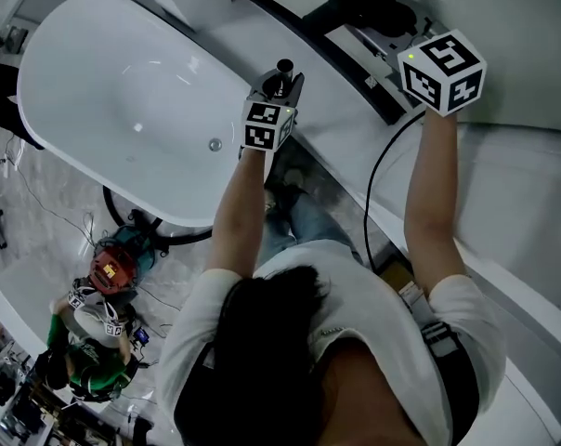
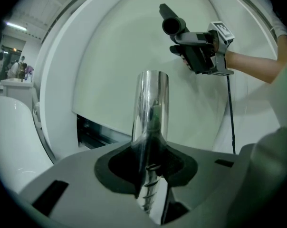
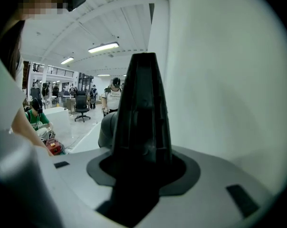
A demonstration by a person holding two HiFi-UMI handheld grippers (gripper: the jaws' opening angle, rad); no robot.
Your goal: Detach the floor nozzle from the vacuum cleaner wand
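The floor nozzle (image 3: 142,108) is off the wand (image 2: 150,108). What I can see of it is a black tapered neck, and it sticks straight out from between the right tongs (image 3: 141,170), which are clenched on its base. A grey rounded part sits just behind it on its left. From the left tongs' side, the nozzle's open round end points up and to the left, high and off to the right of the wand, with clear air between the two.

The wand is a shiny chrome tube. It rises out of the middle of the left tongs (image 2: 150,167), whose jaws are clamped on its lower part. Its top end is bare, with nothing fitted on it.

A black cable (image 1: 373,184) hangs in a loop below the right tongs. A white bathtub (image 1: 123,91) lies left of the left tongs, and a curved white wall (image 2: 115,56) fills the space ahead of both tongs. Well below and left of the left tongs, a person in green (image 1: 85,342) sits on the floor.
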